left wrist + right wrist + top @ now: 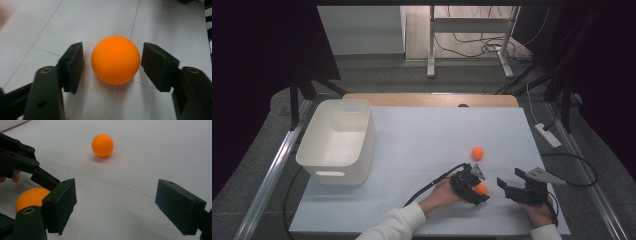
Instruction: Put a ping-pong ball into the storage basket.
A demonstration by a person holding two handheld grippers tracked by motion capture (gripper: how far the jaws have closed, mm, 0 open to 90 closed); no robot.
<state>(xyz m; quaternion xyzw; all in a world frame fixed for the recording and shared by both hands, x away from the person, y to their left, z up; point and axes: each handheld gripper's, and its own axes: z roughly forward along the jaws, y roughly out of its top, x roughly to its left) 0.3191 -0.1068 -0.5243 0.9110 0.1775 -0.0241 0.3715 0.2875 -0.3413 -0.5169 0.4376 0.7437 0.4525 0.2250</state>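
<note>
We find the left claw (476, 189) low on the white desk (422, 145) with an orange ball (115, 59) set between its two pads; in the left gripper view a narrow gap shows on each side of the ball, so the pads stand just beside it without pressing and nothing is gripped. The ball rests on the desk surface. We note the right claw (511, 184) just to the right of the left claw, its jaws spread wide over bare desk with nothing between them; from its own view the ball sits partly behind its left pad (61, 202). A second orange ball (477, 153) lies loose beyond both claws, near them but apart, with bare white surface all round it. The white bin (337, 140) stands well to the left of the left claw, near the left edge of the desk. Between the left claw and the bin the desk is open. The near edge of the desk runs close behind both hands, and its right edge lies near the right claw.
</note>
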